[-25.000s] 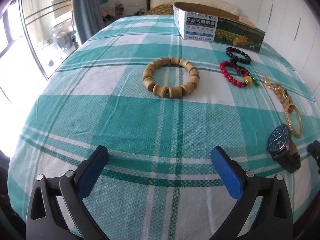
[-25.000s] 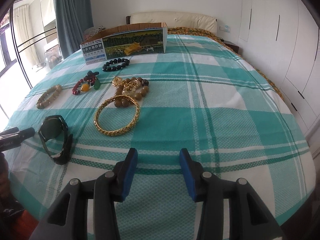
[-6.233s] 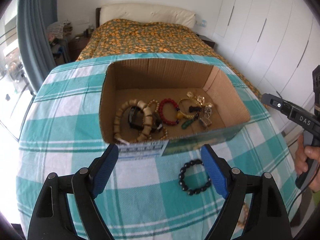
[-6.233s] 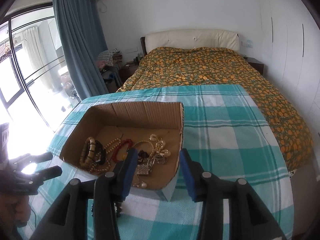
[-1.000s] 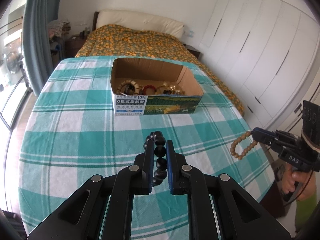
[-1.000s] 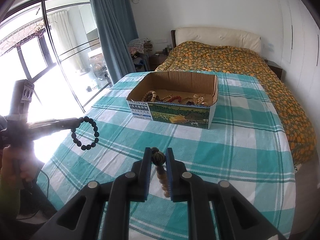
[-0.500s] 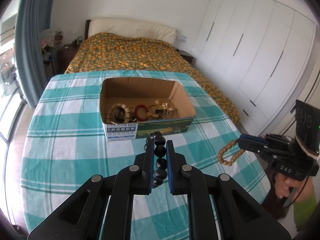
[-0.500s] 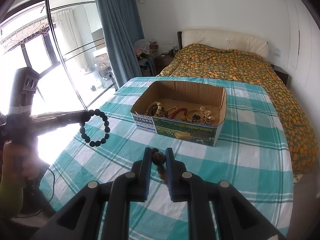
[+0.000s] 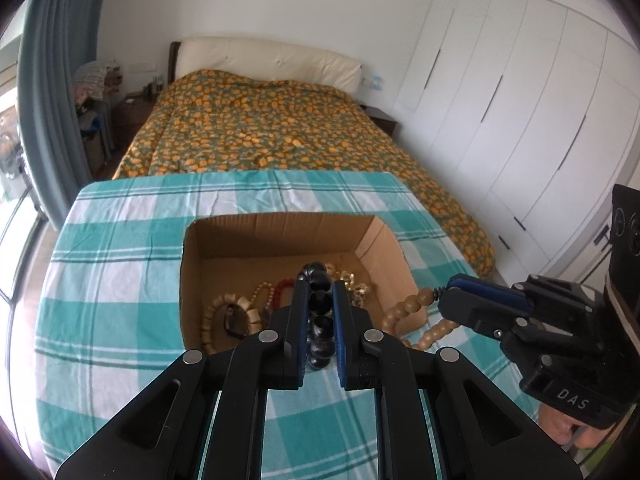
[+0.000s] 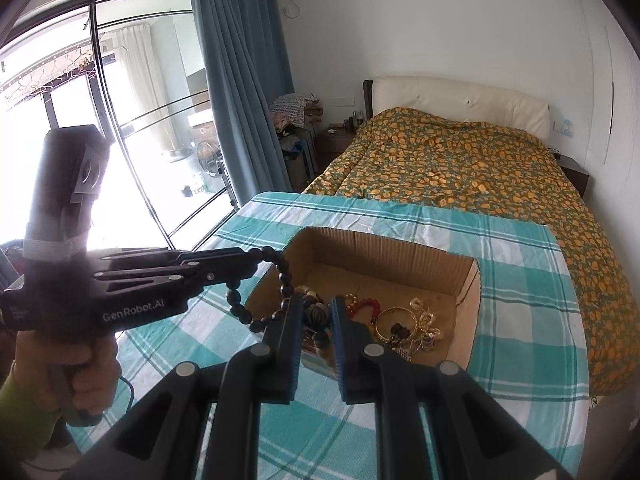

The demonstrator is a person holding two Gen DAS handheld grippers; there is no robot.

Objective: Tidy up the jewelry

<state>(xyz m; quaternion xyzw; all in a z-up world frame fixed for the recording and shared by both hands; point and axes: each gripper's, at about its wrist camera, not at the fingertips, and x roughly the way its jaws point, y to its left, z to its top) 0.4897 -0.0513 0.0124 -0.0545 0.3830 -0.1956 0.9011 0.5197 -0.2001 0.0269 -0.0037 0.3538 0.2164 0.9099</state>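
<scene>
An open cardboard box (image 9: 192, 264) (image 10: 464, 276) sits on the green checked cloth and holds several bracelets and gold pieces. My left gripper (image 9: 319, 288) is shut on a black bead bracelet (image 9: 320, 300), held over the box's near edge. That black bead bracelet (image 10: 284, 280) also hangs from the left gripper's tip (image 10: 256, 260) in the right wrist view. My right gripper (image 10: 316, 308) is shut on a tan wooden bead bracelet, gripped at its dark carved bead (image 10: 317, 314). The tan beads (image 9: 404, 312) dangle from the right gripper (image 9: 450, 294) at the box's right corner.
A bed with an orange patterned cover (image 9: 260, 136) lies beyond the table. White wardrobe doors (image 9: 520, 120) line the right wall. Blue curtains (image 10: 240, 100) and a glass door (image 10: 120, 120) stand on the left. A hand (image 10: 80, 376) in a green sleeve grips the left tool.
Both grippers have moved forward toward the box, which now looms much larger and closer. Each bracelet stays gripped and now hangs at the box's near rim.
</scene>
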